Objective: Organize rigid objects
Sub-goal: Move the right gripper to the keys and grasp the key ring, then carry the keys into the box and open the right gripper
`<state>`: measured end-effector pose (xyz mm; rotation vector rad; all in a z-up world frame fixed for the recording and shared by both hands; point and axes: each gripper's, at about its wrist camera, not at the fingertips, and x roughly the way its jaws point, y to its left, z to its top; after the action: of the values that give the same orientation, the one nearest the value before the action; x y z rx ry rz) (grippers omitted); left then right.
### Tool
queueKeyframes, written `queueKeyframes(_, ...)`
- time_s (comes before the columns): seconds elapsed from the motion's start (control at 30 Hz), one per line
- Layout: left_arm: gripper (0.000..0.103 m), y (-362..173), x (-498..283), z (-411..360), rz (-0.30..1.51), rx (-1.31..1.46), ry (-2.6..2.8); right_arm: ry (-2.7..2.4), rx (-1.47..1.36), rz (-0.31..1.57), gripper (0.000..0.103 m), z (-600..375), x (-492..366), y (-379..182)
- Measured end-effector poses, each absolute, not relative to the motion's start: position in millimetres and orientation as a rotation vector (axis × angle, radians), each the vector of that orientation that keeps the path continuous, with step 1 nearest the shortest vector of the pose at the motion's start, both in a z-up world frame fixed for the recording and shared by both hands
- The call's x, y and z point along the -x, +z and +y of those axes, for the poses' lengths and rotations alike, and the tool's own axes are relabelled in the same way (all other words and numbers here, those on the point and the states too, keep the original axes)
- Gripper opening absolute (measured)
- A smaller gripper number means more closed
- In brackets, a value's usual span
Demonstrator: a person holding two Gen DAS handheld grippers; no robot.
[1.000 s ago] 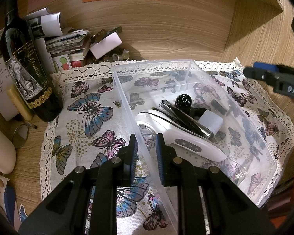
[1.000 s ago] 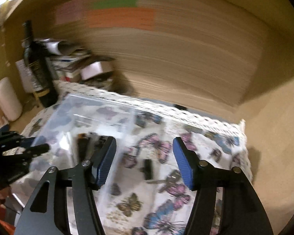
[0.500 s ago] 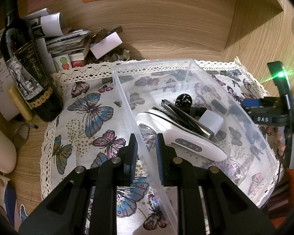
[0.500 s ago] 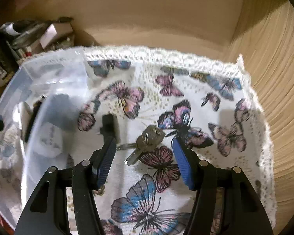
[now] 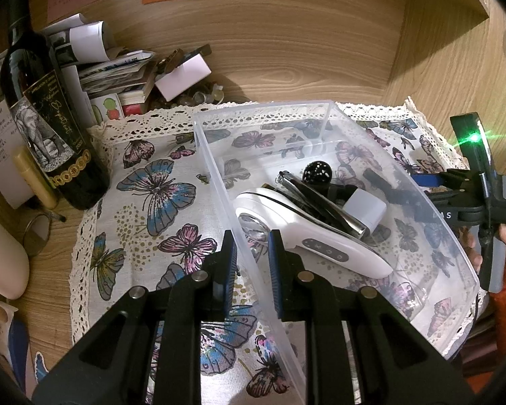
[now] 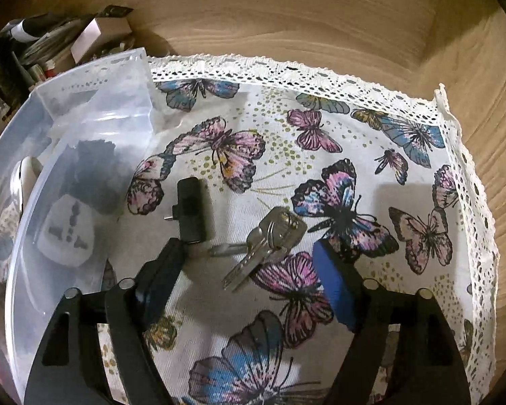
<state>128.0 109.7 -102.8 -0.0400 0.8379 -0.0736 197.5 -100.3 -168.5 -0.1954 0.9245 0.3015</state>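
A wooden alcove with a grained back wall holds a lace-edged butterfly cloth [image 6: 371,141], and on it sits a clear plastic bin [image 5: 324,125] beside a dark wine bottle [image 5: 47,114] and a heap of papers [image 5: 118,67] in the left corner. Since half a second ago the left wrist view is unchanged: the left gripper [image 5: 251,270] stays pinched on the near wall of the bin, one blue pad outside and one inside. The right gripper [image 6: 249,280] has come lower and nearer the cloth, so that the bunch of keys [image 6: 270,236], earlier just ahead of its tips, now lies between its widely spread fingers, untouched by either. The left fingertip has closed on a small black adapter [image 6: 190,209], which lies just beside the keys; whether it touches the adapter I cannot tell. A second ago this view was a blur over the bin.

The keys are silver, a few flat blades on a ring, with the blades pointing toward the camera and the heads fanned behind. They rest on the cloth, outside the bin and to its right. Inside the bin lie a white handheld device [image 5: 307,236] with a round metal head, a white plug adapter [image 6: 67,233], a black speckled ball [image 5: 317,172] and a slim metal tool [image 5: 324,206]
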Motion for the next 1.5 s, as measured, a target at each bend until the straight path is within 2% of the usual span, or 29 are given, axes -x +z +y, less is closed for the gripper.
queueKeyframes(0.03, 0.019, -102.8, -127.9, 109.7, 0.838, 0.04, -0.073, 0.306, 0.196, 0.921, 0.059, -100.4, -198.6, -167.8)
queueKeyframes(0.33, 0.019, -102.8, -127.6, 109.3, 0.837, 0.037, -0.073, 0.287, 0.19, 0.895, 0.058, -104.3, -192.7, -158.0)
queueKeyframes(0.7, 0.019, -103.3, -127.8, 110.7, 0.837, 0.038, -0.072, 0.276, 0.19, 0.731, 0.058, -111.1, -161.8, -98.9)
queueKeyframes(1.23, 0.019, -103.2, -127.9, 108.8, 0.838, 0.036, -0.072, 0.388, 0.229, 0.548, 0.058, -69.2, -136.9, -43.9)
queueKeyframes(1.5, 0.019, -103.2, -127.9, 108.5, 0.838, 0.037, -0.072, 0.494, 0.282, 0.495, 0.058, -29.8, -122.3, -34.7)
